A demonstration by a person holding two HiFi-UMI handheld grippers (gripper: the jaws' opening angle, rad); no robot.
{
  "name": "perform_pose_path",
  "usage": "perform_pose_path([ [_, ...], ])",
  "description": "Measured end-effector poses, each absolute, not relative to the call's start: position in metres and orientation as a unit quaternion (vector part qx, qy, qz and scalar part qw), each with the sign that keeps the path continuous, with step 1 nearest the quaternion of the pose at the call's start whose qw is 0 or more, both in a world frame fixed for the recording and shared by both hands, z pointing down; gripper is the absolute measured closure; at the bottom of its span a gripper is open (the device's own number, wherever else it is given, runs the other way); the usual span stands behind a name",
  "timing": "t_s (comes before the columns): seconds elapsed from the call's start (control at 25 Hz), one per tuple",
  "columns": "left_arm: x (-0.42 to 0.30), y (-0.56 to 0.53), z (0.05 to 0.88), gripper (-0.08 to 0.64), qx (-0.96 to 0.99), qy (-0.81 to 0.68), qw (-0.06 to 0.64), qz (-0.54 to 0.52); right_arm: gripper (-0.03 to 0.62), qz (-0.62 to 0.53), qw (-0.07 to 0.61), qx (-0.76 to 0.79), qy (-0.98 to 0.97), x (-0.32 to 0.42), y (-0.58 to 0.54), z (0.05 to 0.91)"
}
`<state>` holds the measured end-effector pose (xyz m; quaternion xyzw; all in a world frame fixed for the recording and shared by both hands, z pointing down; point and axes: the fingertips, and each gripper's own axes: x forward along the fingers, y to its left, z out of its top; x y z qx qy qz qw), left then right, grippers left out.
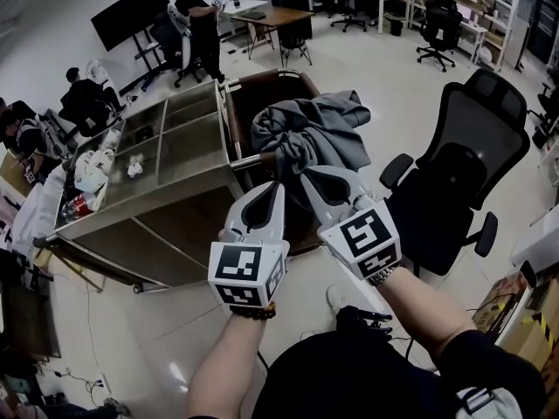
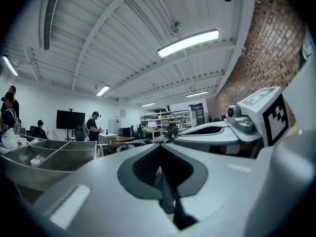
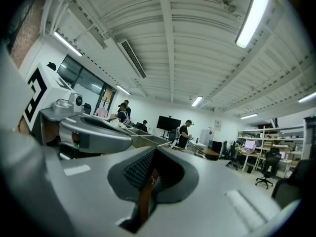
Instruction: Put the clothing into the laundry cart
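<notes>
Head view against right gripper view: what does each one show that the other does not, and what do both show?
Only the head view: the grey clothing heaped on the rim of the brown laundry cart. Only the right gripper view: ceiling lights and its own shut jaws. Both: the steel compartment trolley, the black screen and the left hand-held gripper.

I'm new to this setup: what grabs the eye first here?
A crumpled grey garment lies draped over the rim of the brown laundry cart, at centre. The left claw and right claw, both shut, meet its near edge side by side; a black mesh office chair stands to the right.
</notes>
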<state>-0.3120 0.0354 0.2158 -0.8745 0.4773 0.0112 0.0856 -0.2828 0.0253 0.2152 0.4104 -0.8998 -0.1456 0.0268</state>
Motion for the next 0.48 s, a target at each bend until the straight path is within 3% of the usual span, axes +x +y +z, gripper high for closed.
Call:
perform_pose_path([
  [0.48, -0.297, 0.062, 0.207, 0.557, -0.877, 0.471, 0.092, 0.016, 0.591, -0.138, 0.017, 0.398, -0.907, -0.273, 0.055, 0.204],
])
